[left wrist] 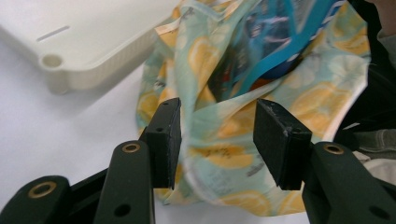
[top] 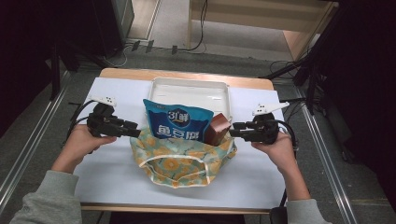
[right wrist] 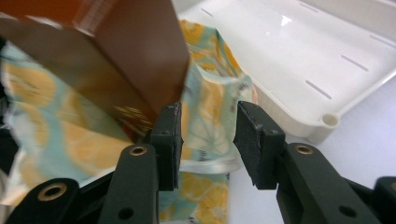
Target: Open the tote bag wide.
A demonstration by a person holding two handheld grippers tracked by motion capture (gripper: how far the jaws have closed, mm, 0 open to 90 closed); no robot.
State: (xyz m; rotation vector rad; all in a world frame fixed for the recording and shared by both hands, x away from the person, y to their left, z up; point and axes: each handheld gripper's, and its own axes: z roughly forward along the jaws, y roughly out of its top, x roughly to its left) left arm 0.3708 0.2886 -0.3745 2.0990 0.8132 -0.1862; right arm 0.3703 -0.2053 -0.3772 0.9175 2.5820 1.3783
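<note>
A floral bag [top: 183, 156] lies on the white surface [top: 112, 163], near of a white tray [top: 189, 91], with a blue packet [top: 176, 120] and brown box [top: 217, 129] standing in it. The left claw [top: 135, 132] is at the bag's left edge, the right claw [top: 235, 129] at its right. Both claws are open, cloth loose between the jaws, gripping nothing.

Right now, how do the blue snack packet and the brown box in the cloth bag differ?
The blue snack packet is a wide, flat, soft pouch with white print; the brown box is a smaller, rigid block with plain dark sides. The packet stands near the middle of the cloth bag and rises higher; the box leans at the bag's right end, beside the right gripper. Both stick up out of the bag's open mouth, in front of the white tray.
</note>
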